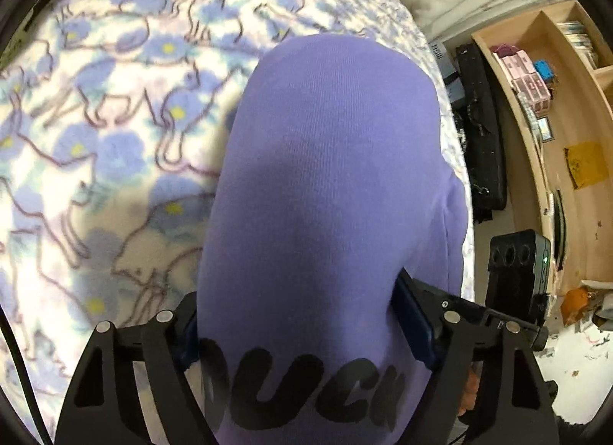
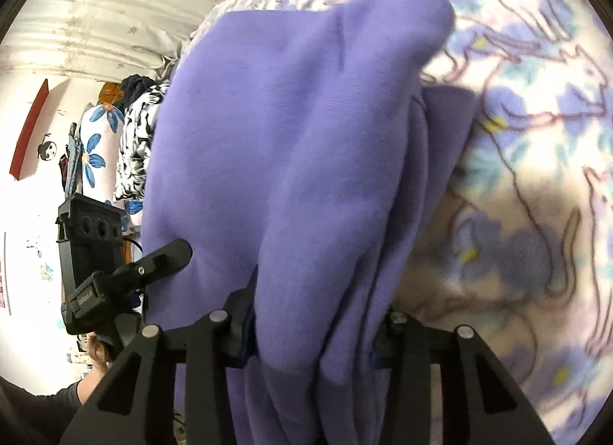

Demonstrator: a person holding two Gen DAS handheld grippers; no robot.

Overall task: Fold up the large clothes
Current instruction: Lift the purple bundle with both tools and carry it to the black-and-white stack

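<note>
A large purple garment (image 1: pixel 325 157) with black lettering (image 1: pixel 306 391) rises from between the fingers of my left gripper (image 1: pixel 302 326) and fills the middle of the left wrist view. The blue pads (image 1: pixel 415 324) press on a thick fold of it. In the right wrist view the same purple garment (image 2: pixel 287 119) hangs in bunched layers through my right gripper (image 2: pixel 314 330), whose fingers squeeze the folds. Both grippers hold the cloth above a bed blanket (image 1: pixel 115 119) printed with blue flowers and cat outlines. The fingertips are hidden by fabric.
The blanket (image 2: pixel 536 176) spreads to the right in the right wrist view. A wooden shelf (image 1: pixel 555 119) and a black case (image 1: pixel 482 130) stand beside the bed. Hanging clothes (image 2: pixel 134 138) and a pale curtain (image 2: pixel 115 4) are at the left. A dark sleeve (image 2: pixel 57 403) shows.
</note>
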